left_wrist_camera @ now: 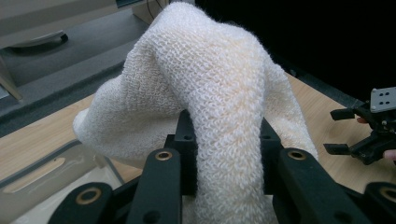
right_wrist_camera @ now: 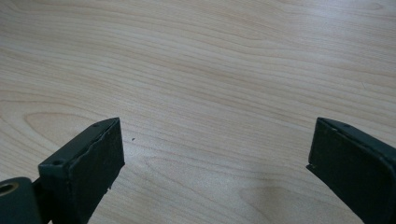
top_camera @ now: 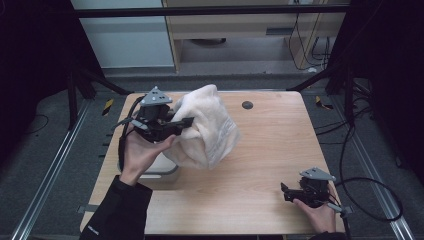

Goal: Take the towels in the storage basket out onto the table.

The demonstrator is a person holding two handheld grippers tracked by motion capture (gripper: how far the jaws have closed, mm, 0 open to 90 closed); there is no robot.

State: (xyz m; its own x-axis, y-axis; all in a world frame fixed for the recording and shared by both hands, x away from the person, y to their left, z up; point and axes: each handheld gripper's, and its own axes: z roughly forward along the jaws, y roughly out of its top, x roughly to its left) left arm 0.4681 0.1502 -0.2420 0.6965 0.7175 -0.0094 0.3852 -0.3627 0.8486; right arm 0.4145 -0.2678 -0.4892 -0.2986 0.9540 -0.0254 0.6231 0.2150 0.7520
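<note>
One white knitted cloth (top_camera: 205, 130) hangs bunched above the left half of the table (top_camera: 270, 165), lifted clear of the wood near the far left corner. The left claw (top_camera: 172, 125) is clamped on it: in the left gripper view a thick fold of the cloth (left_wrist_camera: 219, 121) runs down between the two black jaws, which press it from both sides.

One pale tray or bin (top_camera: 162, 167) sits on the table by the left edge, directly under the hanging cloth and partly hidden by the person's left hand (top_camera: 137, 152); its rim (left_wrist_camera: 42, 170) shows low in the left gripper view.

The right claw (top_camera: 286, 192) rests low near the table's near right corner, well apart from the cloth, its jaws spread wide with only bare wood (right_wrist_camera: 210, 93) between them.

One small dark round disc (top_camera: 247, 105) is set into the table near the far edge, just right of the cloth. Nothing lies between the two claws.
</note>
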